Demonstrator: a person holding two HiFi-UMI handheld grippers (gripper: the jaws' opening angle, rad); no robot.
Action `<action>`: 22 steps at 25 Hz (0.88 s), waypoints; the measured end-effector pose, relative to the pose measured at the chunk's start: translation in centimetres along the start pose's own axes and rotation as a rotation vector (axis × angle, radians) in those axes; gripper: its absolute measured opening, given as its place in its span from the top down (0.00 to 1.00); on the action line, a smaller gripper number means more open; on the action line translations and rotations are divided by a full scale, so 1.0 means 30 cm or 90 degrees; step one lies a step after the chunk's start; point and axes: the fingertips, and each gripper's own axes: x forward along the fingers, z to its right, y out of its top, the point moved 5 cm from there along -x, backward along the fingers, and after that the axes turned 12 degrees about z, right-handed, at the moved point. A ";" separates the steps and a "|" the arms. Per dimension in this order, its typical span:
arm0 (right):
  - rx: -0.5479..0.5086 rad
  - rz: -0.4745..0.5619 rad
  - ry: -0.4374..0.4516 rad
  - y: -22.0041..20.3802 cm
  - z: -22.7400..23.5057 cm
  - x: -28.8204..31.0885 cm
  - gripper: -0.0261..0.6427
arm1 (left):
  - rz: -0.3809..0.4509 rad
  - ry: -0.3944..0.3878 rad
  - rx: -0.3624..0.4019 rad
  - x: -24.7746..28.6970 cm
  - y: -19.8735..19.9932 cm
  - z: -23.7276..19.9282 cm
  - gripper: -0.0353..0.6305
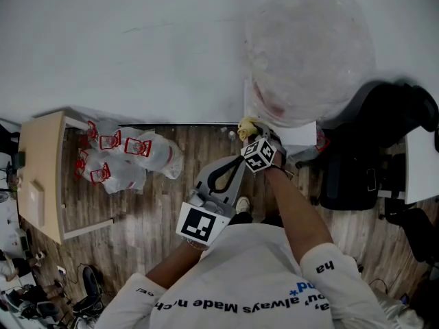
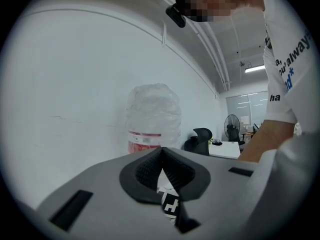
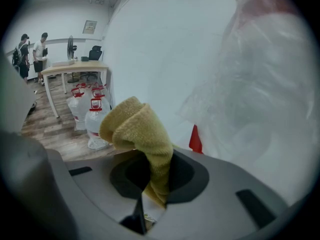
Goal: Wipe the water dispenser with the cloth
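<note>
— Right gripper [image 3: 159,180]? Pinched shut on the yellow cloth [image 3: 136,129], right beside the water dispenser [image 1: 305,53] at twelve o'clock. Left gripper [image 2: 161,156]? Closed, empty.
— Press flat, then wipe in overlapping strokes, gripping tight.

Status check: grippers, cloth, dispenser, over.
Right gripper shut on yellow cloth. Left gripper shut, empty. Cloth up beside the water dispenser bottle, contact unclear. Nothing seen between them.
</note>
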 end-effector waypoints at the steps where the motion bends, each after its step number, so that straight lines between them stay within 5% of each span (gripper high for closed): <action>1: 0.001 -0.001 0.000 -0.003 -0.004 -0.007 0.87 | 0.000 -0.001 0.001 -0.002 0.000 0.004 0.92; 22: 0.010 0.012 0.020 -0.035 -0.086 -0.110 0.87 | 0.007 0.001 0.003 -0.039 0.012 0.064 0.92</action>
